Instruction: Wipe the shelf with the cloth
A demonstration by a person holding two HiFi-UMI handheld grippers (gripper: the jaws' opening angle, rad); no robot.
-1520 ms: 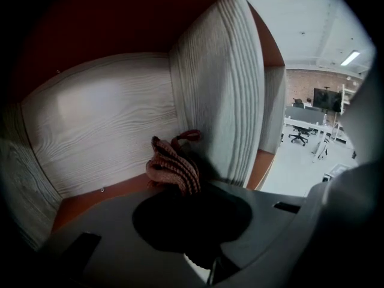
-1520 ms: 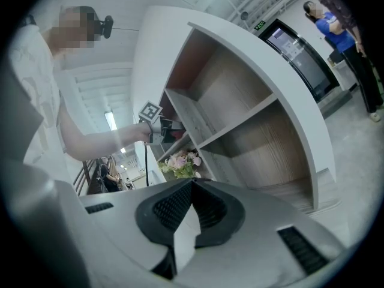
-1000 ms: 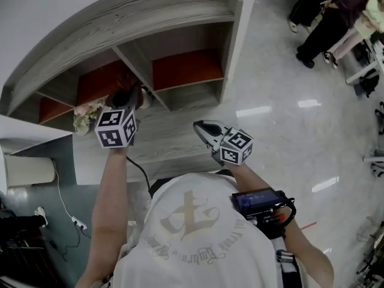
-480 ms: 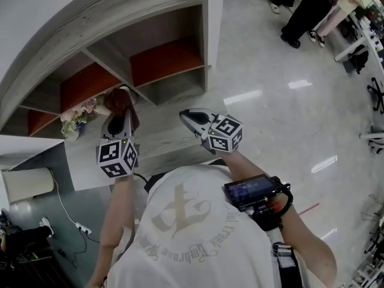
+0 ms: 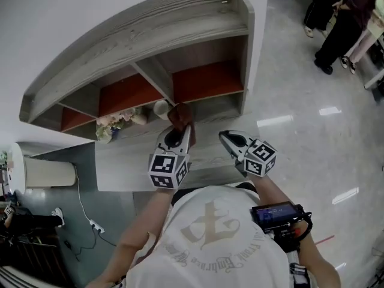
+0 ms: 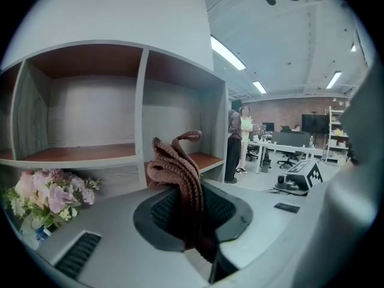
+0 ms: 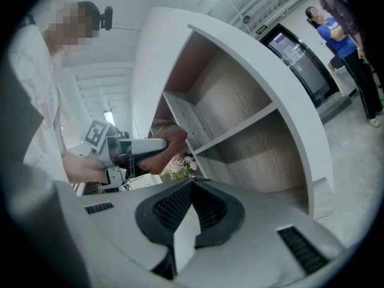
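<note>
A grey wooden shelf unit (image 5: 150, 47) with red-brown boards stands against the wall, its open compartments in the left gripper view (image 6: 96, 155) and the right gripper view (image 7: 240, 137). My left gripper (image 5: 179, 135) is shut on a brown knitted cloth (image 5: 180, 116), which stands up in folds between its jaws (image 6: 179, 173) in front of the lower compartments. The cloth (image 7: 165, 138) also shows from the side in the right gripper view. My right gripper (image 5: 229, 138) hovers to the right of it over the shelf's low ledge, shut with nothing in it.
A bunch of pale pink flowers (image 5: 114, 125) and a white cup (image 5: 161, 108) stand on the low ledge, left of the cloth. People (image 5: 339, 23) stand on the shiny floor at the far right. A cable (image 5: 84, 215) runs along the floor at the left.
My left gripper has carried the cloth to the right, away from the flowers, toward the middle divider. The right gripper stays beside it. The head view has shifted.
</note>
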